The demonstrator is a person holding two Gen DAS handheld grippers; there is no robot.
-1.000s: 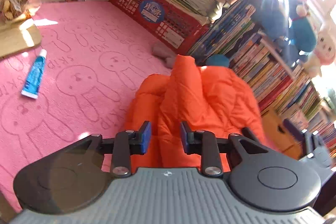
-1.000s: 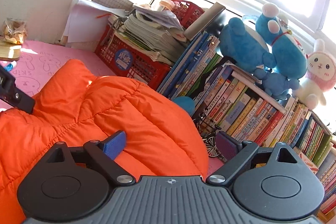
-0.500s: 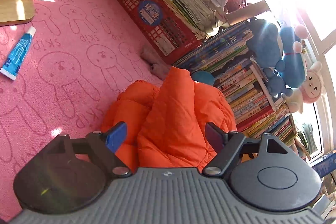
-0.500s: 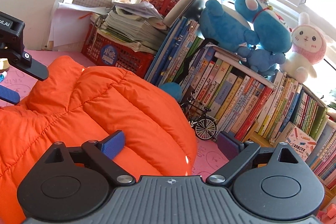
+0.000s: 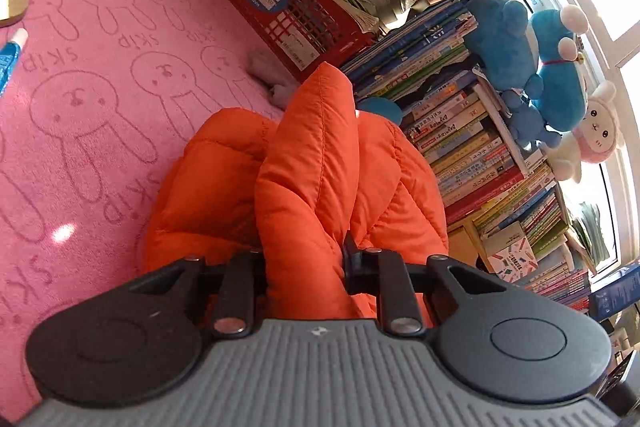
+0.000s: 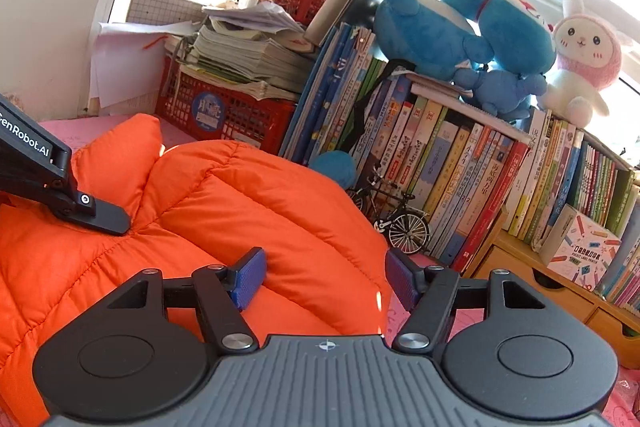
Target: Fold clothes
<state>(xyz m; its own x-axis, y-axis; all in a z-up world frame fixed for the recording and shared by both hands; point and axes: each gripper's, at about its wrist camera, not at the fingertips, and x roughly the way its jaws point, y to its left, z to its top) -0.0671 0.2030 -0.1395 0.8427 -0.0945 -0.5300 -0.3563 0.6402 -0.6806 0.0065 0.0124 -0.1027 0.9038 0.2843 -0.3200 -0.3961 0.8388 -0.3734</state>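
On the left, the pink rabbit-print towel cover (image 5: 120, 75) spreads over the bench, with a blue and white tube (image 5: 9, 57) lying at its far left edge. In the middle lies the puffy orange quilted jacket (image 5: 312, 179), bunched into a mound just in front of the red plastic crate of papers (image 5: 288, 7) and beside the row of upright children's books (image 6: 460, 179).

The left tongs (image 5: 305, 267) have changed most. Half a second ago they stood spread wide over the jacket; now they are closed on a raised ridge of its orange fabric, which fills the whole gap between the fingers and hides the blue pads. A second ago they were nearly together with nothing held, so this looks like a release followed by a fresh grasp.

To the right, the right tongs (image 6: 326, 277) remain spread apart and hold nothing. Their left blue pad (image 6: 250, 277) rests against the jacket's near edge, and they have come in lower and closer to the right-hand hem.

I judge that a fold is being set up: one side is pinched, the other not yet gripped. The jacket is still rumpled, not a neat packet.
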